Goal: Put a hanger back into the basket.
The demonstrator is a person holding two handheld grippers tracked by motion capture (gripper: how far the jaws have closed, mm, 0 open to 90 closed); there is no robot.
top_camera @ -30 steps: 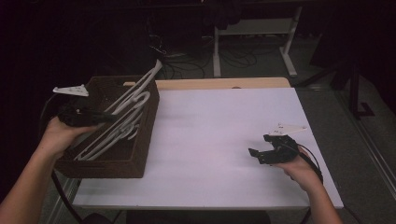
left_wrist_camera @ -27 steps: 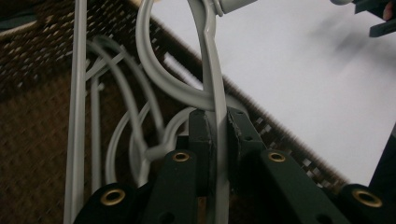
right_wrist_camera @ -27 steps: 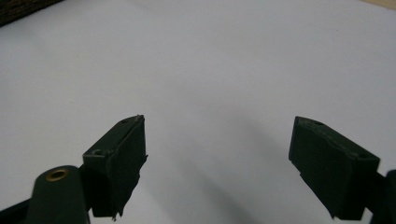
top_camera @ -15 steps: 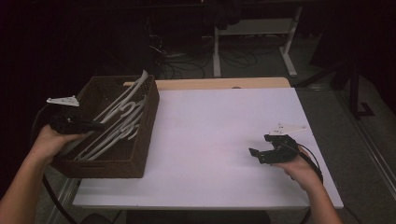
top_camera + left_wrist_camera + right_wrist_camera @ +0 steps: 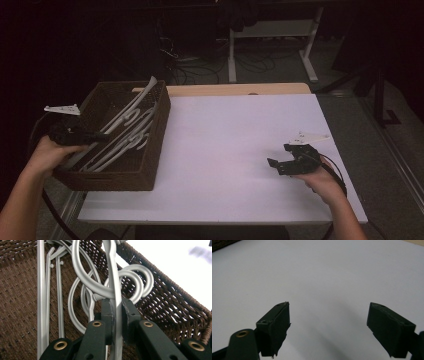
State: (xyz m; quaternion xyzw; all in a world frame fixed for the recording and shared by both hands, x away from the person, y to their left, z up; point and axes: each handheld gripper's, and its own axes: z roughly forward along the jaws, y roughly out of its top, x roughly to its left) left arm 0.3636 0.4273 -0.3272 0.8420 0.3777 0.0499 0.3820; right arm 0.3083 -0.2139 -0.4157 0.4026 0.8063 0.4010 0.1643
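The left gripper [image 5: 116, 315] has clamped one hanger [image 5: 113, 277] inside the basket [image 5: 155, 150], not yet lifted out, while the right gripper [image 5: 285, 162] waits wide open over the table [image 5: 225, 130] beside the basket.

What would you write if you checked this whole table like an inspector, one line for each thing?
Surface: white table, bare in the middle, with a wooden strip along its far edge.
Job's things: several white hangers lie in a brown woven basket at the table's left edge; one leans on the far rim.
Clutter: nothing seen.
Grippers: left gripper is shut on a hanger inside the basket; right gripper is open above the bare table, holding nothing.
Cables: a black cable trails from the right gripper; more lie on the floor behind.
Surroundings: dark room, white frame legs beyond the table.
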